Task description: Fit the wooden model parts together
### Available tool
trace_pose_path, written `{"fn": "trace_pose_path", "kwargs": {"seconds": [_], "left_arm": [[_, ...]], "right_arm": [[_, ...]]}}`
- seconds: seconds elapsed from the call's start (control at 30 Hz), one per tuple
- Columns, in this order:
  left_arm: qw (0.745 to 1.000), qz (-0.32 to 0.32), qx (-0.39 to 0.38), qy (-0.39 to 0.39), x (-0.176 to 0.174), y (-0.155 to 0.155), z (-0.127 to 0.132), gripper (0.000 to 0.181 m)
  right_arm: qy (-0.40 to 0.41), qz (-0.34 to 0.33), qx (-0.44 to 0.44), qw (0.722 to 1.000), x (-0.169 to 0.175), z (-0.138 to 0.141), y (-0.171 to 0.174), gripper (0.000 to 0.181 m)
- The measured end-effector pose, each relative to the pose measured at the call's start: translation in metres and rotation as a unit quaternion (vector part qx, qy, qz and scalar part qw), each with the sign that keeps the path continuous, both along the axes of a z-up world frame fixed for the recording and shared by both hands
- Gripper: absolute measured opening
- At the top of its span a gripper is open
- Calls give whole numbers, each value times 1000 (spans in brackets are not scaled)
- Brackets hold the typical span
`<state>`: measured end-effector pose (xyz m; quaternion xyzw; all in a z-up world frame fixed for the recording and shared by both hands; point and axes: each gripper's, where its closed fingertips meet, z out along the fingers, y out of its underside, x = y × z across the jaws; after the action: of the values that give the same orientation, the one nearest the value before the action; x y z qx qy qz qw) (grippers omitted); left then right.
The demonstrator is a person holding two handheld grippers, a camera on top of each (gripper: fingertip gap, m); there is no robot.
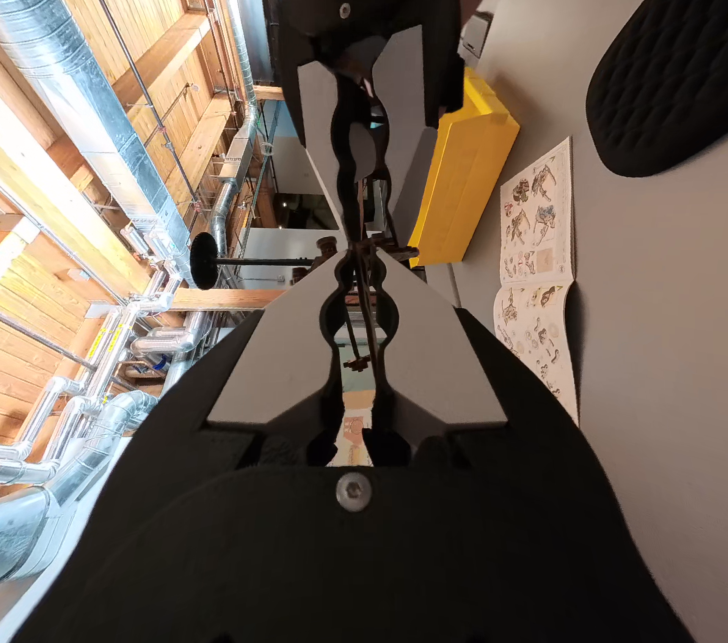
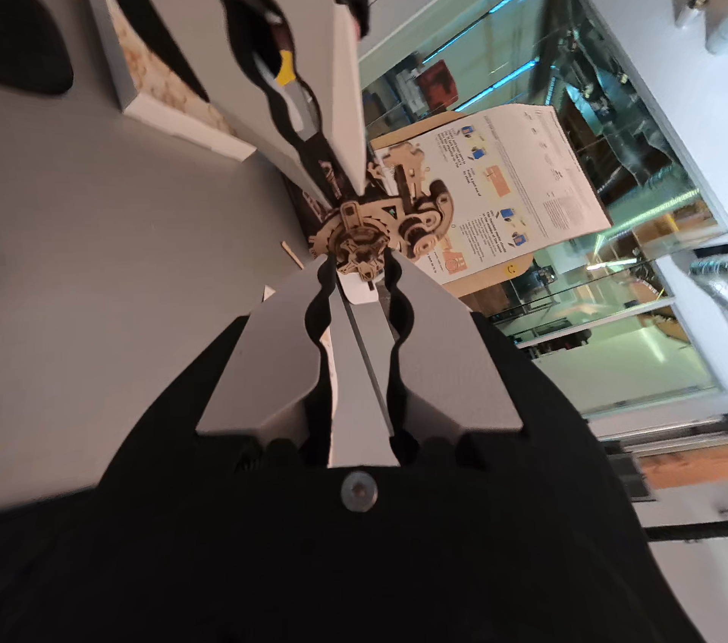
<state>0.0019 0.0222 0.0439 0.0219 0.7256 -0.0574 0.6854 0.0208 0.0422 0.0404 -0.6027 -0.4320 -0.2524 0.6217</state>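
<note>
While the grey table (image 1: 650, 308) holds the yellow box (image 1: 465, 182) and open booklet (image 1: 535, 269), you've got the mostly built wooden model (image 2: 378, 226) midair, left gripper (image 1: 360, 249) and right gripper (image 2: 360, 261) both clamped on it, final seating likely pending.

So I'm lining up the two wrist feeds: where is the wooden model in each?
Left wrist view: wooden model at centre, edge-on, dark.
Right wrist view: wooden model at centre, gear face showing.
Shared landmark: the two grippers meet tip to tip on it.
</note>
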Motion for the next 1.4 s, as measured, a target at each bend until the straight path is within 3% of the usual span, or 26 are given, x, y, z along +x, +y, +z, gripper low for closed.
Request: {"fn": "trace_pose_path", "kwargs": {"seconds": [0.03, 0.23, 0.57, 0.87, 1.4], "left_arm": [[1000, -1, 2, 3, 0, -1, -2, 5], [1000, -9, 6, 6, 1, -5, -5, 5], [998, -27, -45, 21, -1, -6, -3, 5], [989, -15, -135, 60, 3, 4, -6, 14], [992, -9, -109, 70, 3, 6, -15, 6]], "right_arm": [[-14, -3, -7, 1000, 0, -2, -1, 22], [21, -2, -68, 997, 1, -7, -7, 19], [62, 12, -92, 994, 0, -2, -15, 13], [-19, -67, -67, 995, 4, -5, -12, 13], [-18, -105, -112, 988, 4, -9, -11, 14]]}}
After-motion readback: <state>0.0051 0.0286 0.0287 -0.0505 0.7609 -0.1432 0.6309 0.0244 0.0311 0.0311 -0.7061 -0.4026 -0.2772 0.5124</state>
